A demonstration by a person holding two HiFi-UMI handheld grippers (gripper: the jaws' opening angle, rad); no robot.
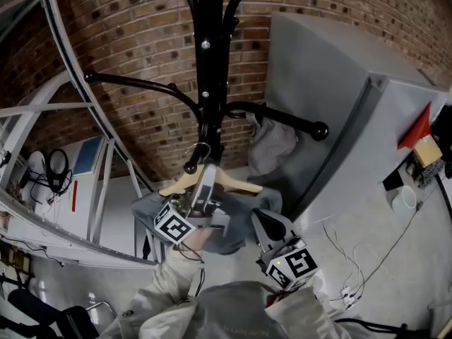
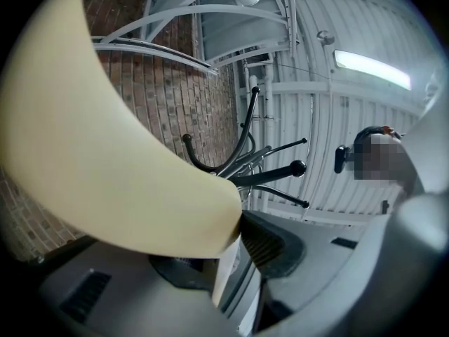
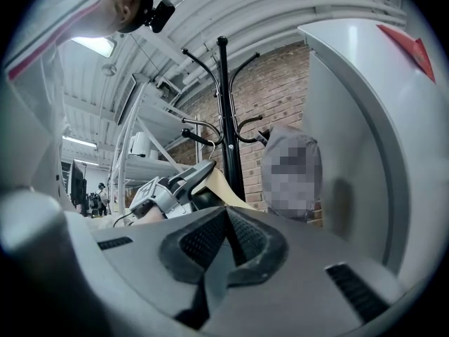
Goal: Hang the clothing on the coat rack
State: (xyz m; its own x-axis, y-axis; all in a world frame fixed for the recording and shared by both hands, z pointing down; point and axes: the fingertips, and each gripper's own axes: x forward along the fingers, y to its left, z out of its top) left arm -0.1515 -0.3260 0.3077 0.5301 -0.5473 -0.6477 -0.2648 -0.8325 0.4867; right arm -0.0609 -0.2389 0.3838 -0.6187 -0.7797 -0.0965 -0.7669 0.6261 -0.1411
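Presently we list: coat rack [image 1: 209, 83], black, upright before the brick wall [image 1: 127, 41]. Wooden hanger [image 1: 236, 183], just before the pole, its wire hook beside the knob of a lower arm; whether it rests on that arm we cannot tell. Grey clothing [image 1: 150, 207], draped on the hanger and hanging below it. Left claw [image 1: 203, 186], tilted upward, pinching the hanger near its middle. Right claw [image 1: 263, 223], pressed together on nothing, just beside the clothing. We also note a second grey cloth [image 1: 272, 147] on a right-hand arm of the rack.
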